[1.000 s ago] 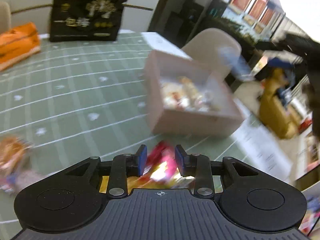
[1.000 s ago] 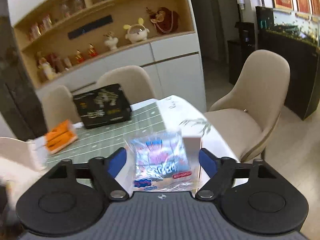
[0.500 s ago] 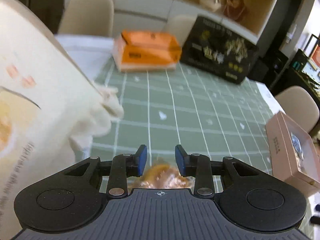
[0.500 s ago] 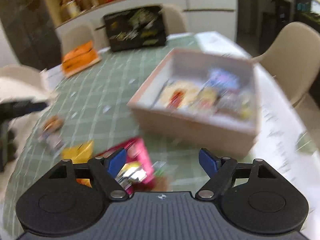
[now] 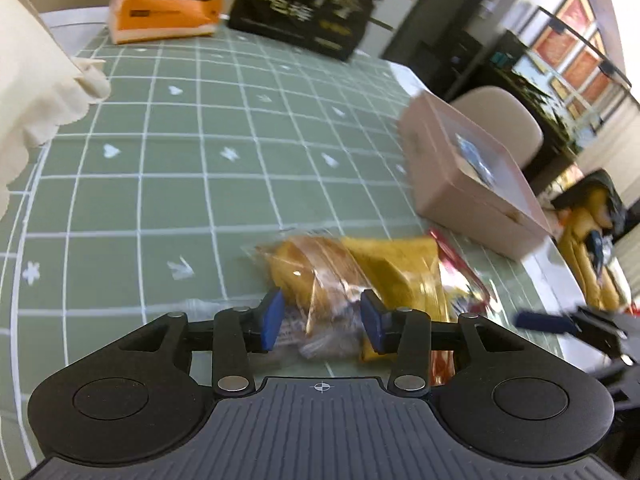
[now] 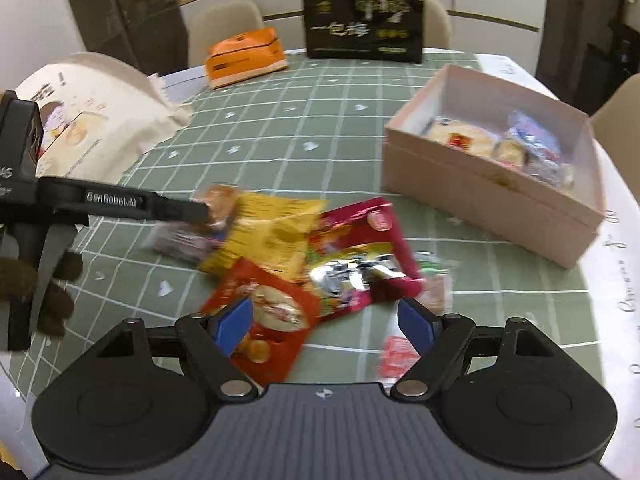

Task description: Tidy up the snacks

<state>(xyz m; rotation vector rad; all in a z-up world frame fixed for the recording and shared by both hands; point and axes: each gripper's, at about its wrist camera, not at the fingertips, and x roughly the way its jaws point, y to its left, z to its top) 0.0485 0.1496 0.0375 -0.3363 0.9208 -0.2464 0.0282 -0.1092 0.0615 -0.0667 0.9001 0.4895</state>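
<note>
A pile of snack packets lies on the green checked tablecloth (image 6: 280, 128): a clear-wrapped bread packet (image 5: 320, 272), a yellow packet (image 6: 272, 232), a red packet (image 6: 272, 312) and a magenta packet (image 6: 360, 248). My left gripper (image 5: 322, 322) is open, its pads on either side of the bread packet's near end. It also shows in the right wrist view (image 6: 200, 210) at the pile's left edge. My right gripper (image 6: 326, 320) is open and empty, just above the near side of the pile. A pink box (image 6: 480, 200) holding several snacks stands to the right.
An orange tissue pack (image 6: 244, 58) and a black box (image 6: 362, 26) stand at the table's far side. A cream cloth bag (image 6: 100, 116) lies at the left. Chairs surround the table. The white table edge (image 6: 612, 320) runs along the right.
My right gripper dropped its blue packet into the pink box and swung down over the pile. My left gripper has moved onto the bread packet and opened wider around it.
</note>
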